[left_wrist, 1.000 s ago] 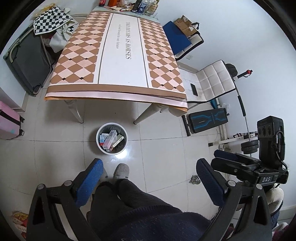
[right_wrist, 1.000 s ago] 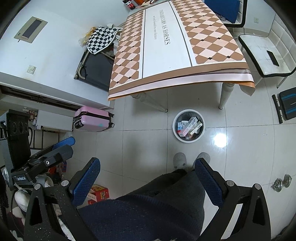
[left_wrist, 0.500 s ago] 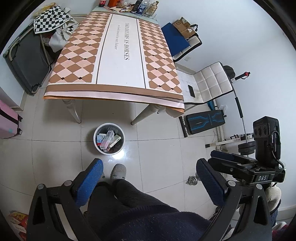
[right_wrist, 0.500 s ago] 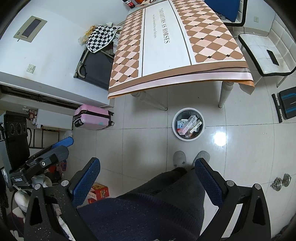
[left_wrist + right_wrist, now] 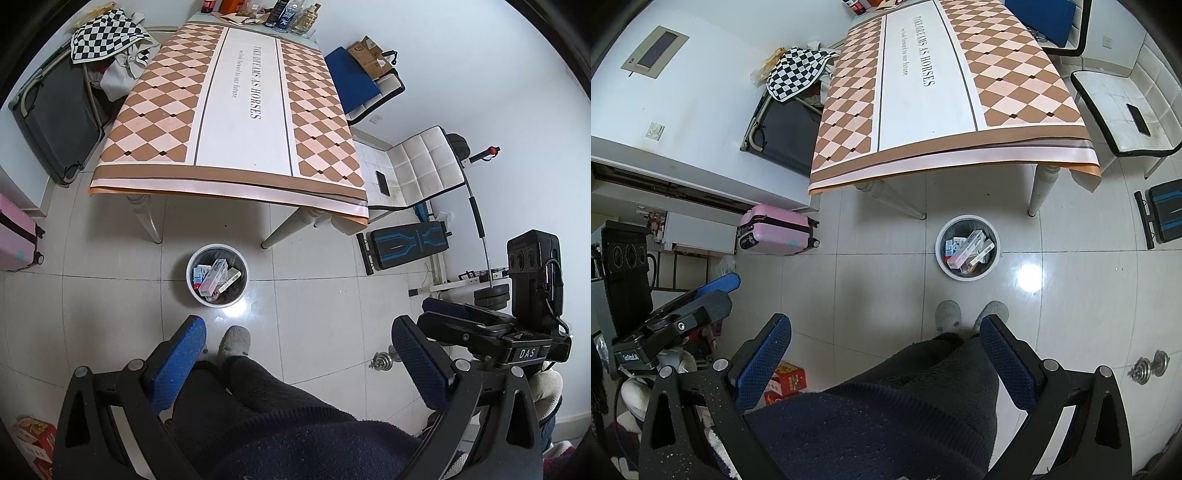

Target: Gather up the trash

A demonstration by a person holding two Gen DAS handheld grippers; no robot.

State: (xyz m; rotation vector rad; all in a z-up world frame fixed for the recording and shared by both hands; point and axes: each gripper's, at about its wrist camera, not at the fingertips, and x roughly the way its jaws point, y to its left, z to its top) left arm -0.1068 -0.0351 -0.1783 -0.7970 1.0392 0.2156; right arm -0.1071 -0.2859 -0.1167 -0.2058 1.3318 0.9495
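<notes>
Both views have drawn back slightly since a second ago, the bin [image 5: 217,275] sitting a little farther out. Left gripper [image 5: 295,360] and right gripper [image 5: 884,352] hang spread wide, holding nothing, above the person's legs. Bare tiled floor [image 5: 314,295] surrounds the bin, just beyond the table [image 5: 236,184] edge. Boxes [image 5: 969,248] fill the bin.

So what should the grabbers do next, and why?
Probably nothing more than lower and rest. The bin already holds boxes, the table looks bare up close, and both the left gripper and right gripper are open and empty.
</notes>
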